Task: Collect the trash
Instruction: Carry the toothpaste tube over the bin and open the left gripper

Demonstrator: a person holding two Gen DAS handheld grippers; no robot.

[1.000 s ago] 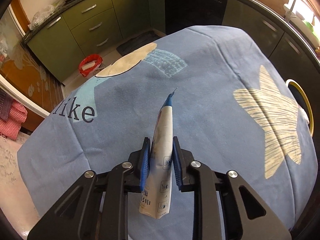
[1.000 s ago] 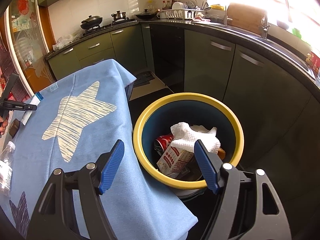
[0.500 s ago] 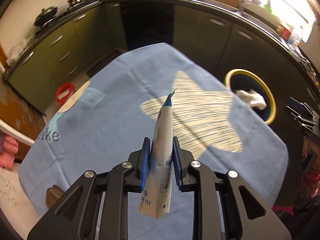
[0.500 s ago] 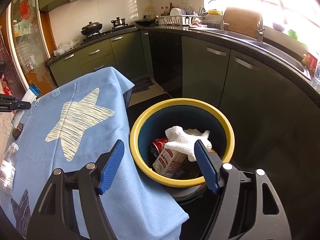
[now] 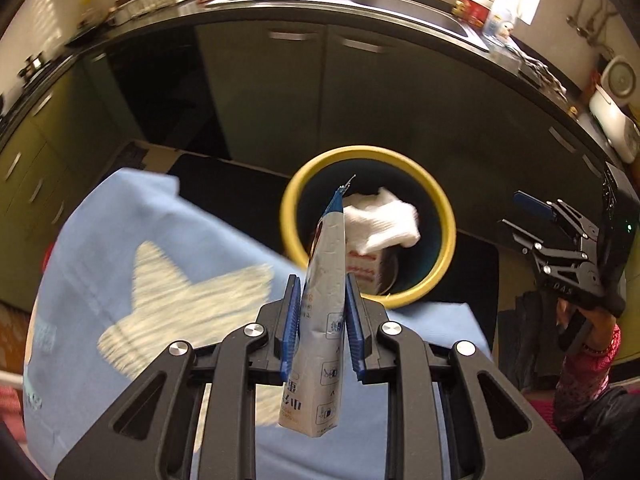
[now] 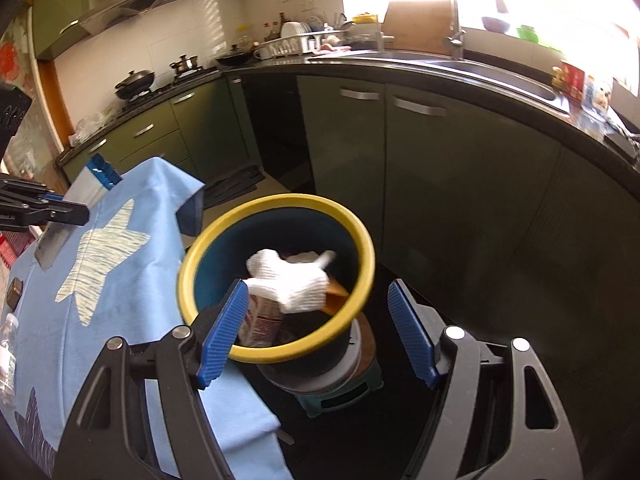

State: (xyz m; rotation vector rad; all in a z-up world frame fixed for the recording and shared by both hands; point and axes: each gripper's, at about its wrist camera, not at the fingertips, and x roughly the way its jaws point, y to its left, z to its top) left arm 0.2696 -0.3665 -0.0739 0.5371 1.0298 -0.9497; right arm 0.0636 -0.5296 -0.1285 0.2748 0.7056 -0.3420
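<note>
My left gripper (image 5: 322, 320) is shut on a flattened white and blue pouch wrapper (image 5: 324, 304) and holds it upright over the table's edge, pointing at the yellow-rimmed blue bin (image 5: 448, 236). The bin holds a crumpled white tissue (image 5: 380, 224) and a carton. In the right wrist view the bin (image 6: 188, 280) sits just ahead of my open, empty right gripper (image 6: 316, 332), with the tissue (image 6: 292, 280) inside. The left gripper with the wrapper (image 6: 90, 184) shows at far left there.
A blue star-print cloth (image 6: 100, 264) covers the table left of the bin. A clear plastic bottle (image 6: 8, 352) and a small brown object (image 6: 14, 292) lie on it. Dark green kitchen cabinets (image 6: 440, 184) and a counter with a sink stand behind the bin.
My left gripper has swung right with the wrapper, from over the table's middle to facing the bin. My right gripper has moved slightly nearer the bin and stays open.
</note>
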